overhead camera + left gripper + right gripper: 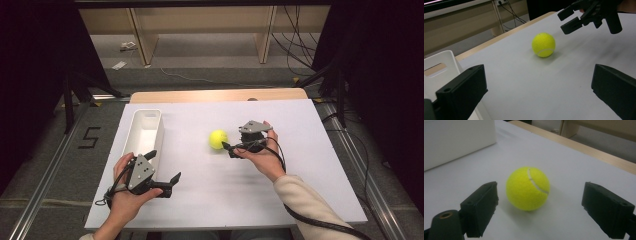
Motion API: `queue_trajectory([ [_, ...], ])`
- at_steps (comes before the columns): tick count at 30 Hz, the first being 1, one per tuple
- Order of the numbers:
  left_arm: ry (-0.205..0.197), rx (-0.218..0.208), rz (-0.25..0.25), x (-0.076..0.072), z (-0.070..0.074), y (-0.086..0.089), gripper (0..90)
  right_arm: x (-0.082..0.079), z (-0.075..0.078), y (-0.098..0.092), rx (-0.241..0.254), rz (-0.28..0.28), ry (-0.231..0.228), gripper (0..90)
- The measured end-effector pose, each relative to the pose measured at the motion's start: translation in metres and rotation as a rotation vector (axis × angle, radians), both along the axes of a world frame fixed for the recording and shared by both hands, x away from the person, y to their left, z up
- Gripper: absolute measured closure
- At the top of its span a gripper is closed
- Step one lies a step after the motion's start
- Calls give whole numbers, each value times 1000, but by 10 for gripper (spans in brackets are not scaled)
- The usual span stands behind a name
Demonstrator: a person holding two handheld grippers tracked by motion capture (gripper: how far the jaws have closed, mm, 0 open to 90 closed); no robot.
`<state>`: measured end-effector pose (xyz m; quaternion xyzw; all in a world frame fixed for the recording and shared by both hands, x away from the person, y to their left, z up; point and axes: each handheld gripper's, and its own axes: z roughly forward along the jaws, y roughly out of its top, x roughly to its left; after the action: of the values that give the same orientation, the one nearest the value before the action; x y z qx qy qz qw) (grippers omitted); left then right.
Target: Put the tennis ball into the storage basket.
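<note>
A yellow tennis ball (218, 139) (543, 45) (527, 188) rests on the white table top (210, 200), right of its middle. My right gripper (231, 140) (571, 18) (540, 187) lies low just to the ball's right, pointing at it. Its jaws stand open to either side of the ball, and neither pad touches it. Near the front left, beside the near end of a white bin, my left gripper (164, 167) (539, 85) is open with nothing between its jaws. It faces the ball from a distance.
A long white bin (145, 131) (439, 67) (456, 140) stands along the table's left side with nothing showing inside it. A wooden strip (217, 95) edges the far side. Shelving legs and cables are on the floor beyond.
</note>
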<state>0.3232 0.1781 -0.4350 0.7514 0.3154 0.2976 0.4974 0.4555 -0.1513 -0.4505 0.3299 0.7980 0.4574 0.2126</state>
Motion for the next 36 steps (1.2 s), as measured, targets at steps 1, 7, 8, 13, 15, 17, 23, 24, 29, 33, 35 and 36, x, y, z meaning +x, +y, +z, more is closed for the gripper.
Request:
queue_trajectory([
  [1,1,2,-3,0,0,0,0,1,-1,1,-8,0,2,137],
  [7,0,0,-1,0,0,0,0,6,-4,9,-19,8,10,137],
  [8,1,1,-4,0,0,0,0,7,-5,10,-18,9,14,137],
  [13,0,1,-4,0,0,0,0,11,-6,16,-27,10,16,137],
  [15,0,-1,-3,0,0,0,0,12,-7,17,-30,10,14,137],
  [17,1,-2,-2,0,0,0,0,14,-8,20,-32,12,16,137],
  [23,0,-1,-2,0,0,0,0,21,-15,29,-62,16,31,134],
  [24,0,-1,-2,0,0,0,0,22,-16,30,-68,16,33,134],
  [29,0,-1,-2,0,0,0,0,26,-20,35,-85,24,36,133],
  [33,1,-2,-3,0,0,0,0,29,-22,40,-98,36,36,128],
  [35,1,-4,-2,0,0,0,0,30,-24,43,-104,40,41,125],
  [36,1,-3,-2,0,0,0,0,31,-25,45,-106,43,40,124],
])
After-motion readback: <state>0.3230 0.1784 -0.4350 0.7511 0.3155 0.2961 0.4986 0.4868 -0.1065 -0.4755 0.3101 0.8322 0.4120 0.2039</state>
